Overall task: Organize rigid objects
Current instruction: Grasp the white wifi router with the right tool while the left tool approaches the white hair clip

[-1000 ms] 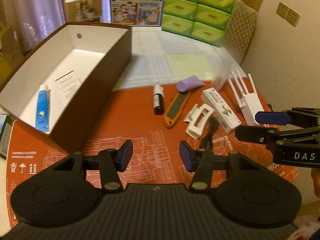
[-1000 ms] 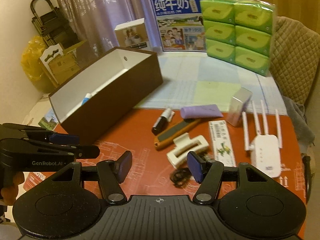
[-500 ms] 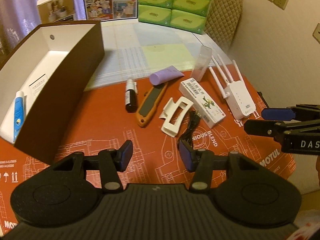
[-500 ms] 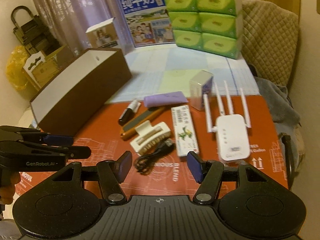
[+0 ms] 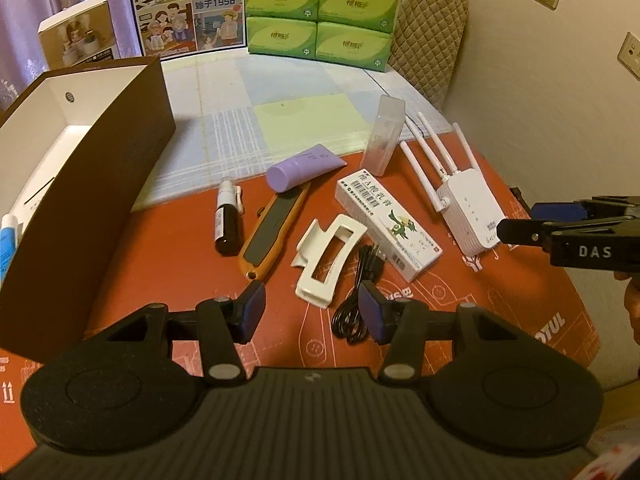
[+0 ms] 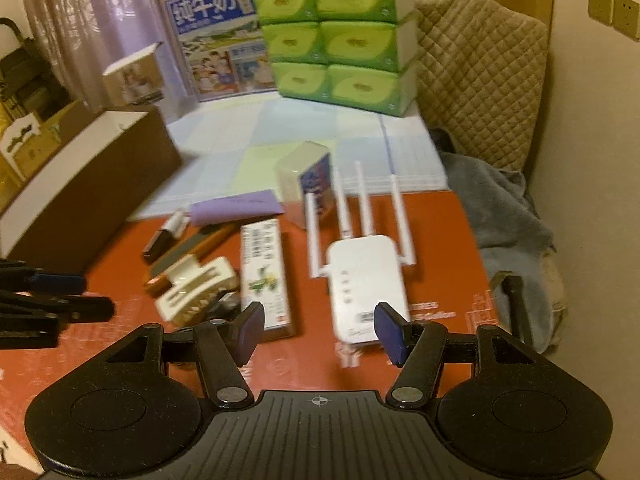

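Purple curtains and a stack of green tissue packs [image 5: 322,12] back a counter [image 5: 168,268] covered by a red printed mat, where loose items lie clustered just right of a brown box [image 5: 100,184]. At the cluster's centre sit a white hair claw [image 5: 328,256], a coiled black cable [image 5: 360,284], an orange-edged utility knife [image 5: 272,236], a dark bottle [image 5: 228,220], a purple tube [image 5: 304,168] and a long white carton [image 5: 388,224]. Beside them to the right lies a white router [image 6: 360,280] with four antennas, and a pale small box [image 6: 308,180] stands upright behind it. Only one corner of the brown box's white interior shows, with a blue tube [image 5: 8,240] cut off at the frame edge. The right wrist view is blurred, so print on the cartons is unreadable. The left tongs [image 5: 312,312] hover over the claw and cable, jaws partly apart, gripping nothing. The right tongs [image 6: 318,334] hang above the router's near end, jaws likewise partly apart and empty. Bare mat lies open nearest both tongs; the wall closes off the counter's right side.
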